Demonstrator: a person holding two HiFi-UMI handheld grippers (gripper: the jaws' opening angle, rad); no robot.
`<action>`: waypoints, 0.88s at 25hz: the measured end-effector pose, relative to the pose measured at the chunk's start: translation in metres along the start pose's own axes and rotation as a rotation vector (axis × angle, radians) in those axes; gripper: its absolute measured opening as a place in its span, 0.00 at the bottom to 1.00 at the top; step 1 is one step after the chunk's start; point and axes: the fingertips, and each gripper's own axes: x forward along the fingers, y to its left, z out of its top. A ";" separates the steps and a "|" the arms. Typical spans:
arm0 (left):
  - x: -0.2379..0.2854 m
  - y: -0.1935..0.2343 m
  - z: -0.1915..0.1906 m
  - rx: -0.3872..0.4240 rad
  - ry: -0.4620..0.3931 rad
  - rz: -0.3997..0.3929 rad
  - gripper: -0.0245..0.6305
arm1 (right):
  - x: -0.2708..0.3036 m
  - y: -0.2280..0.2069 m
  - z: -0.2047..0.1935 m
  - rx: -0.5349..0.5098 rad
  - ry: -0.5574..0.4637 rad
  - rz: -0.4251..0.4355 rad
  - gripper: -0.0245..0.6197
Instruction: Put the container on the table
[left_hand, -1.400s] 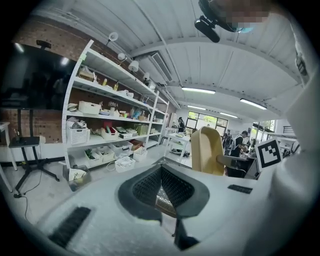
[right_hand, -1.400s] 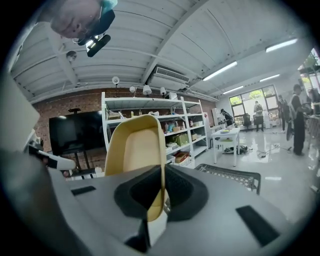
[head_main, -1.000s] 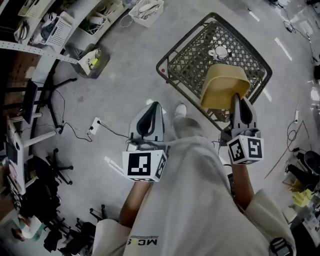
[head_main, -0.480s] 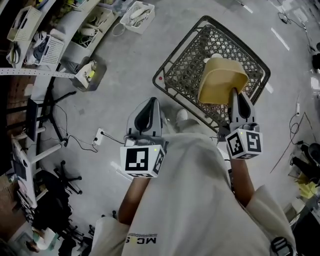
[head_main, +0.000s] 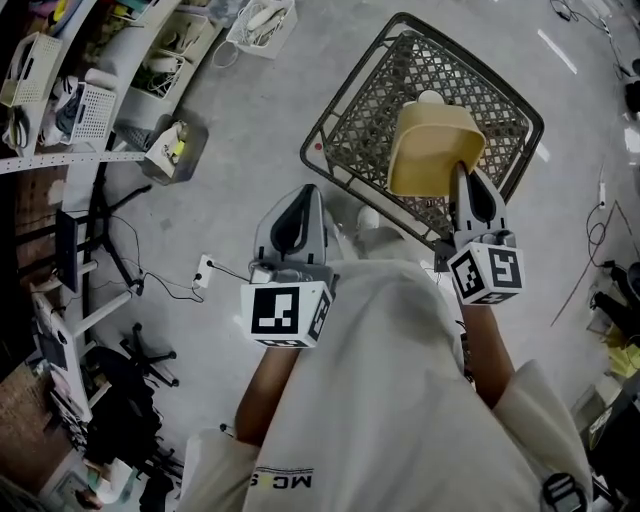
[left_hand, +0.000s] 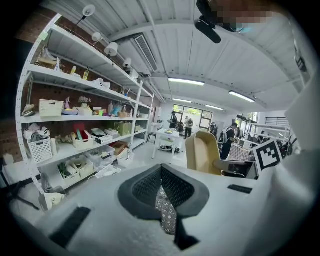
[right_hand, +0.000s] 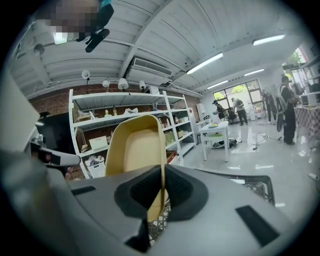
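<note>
A tan plastic container (head_main: 432, 148) hangs on its side above the wire shopping cart (head_main: 375, 100), held by one wall in my right gripper (head_main: 465, 180). In the right gripper view the container (right_hand: 135, 155) stands on edge with its rim pinched between the shut jaws of the gripper (right_hand: 159, 196). My left gripper (head_main: 297, 222) hovers over the bare floor left of the cart, shut with nothing in it. The left gripper view shows its jaws closed (left_hand: 162, 187) and the container (left_hand: 202, 152) off to the right. No table top shows near the grippers.
A white round object (head_main: 428, 98) lies in the cart behind the container. Shelving (head_main: 110, 70) with baskets and boxes runs along the left. A power strip and cable (head_main: 205, 272) lie on the floor at left. Office chair bases (head_main: 130, 400) stand at lower left. A white table (right_hand: 215, 131) stands far off.
The container has risen slightly and shifted left with my right gripper, over the cart. The whole view has drifted a little; the left gripper keeps its place.
</note>
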 end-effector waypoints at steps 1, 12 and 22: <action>0.002 -0.001 -0.002 0.000 0.004 -0.002 0.07 | 0.003 0.000 -0.003 -0.001 0.006 0.006 0.08; 0.019 -0.008 -0.028 -0.007 0.064 -0.014 0.07 | 0.033 0.004 -0.049 -0.034 0.108 0.063 0.08; 0.041 -0.013 -0.039 -0.006 0.076 -0.055 0.07 | 0.054 -0.011 -0.114 -0.041 0.235 0.047 0.08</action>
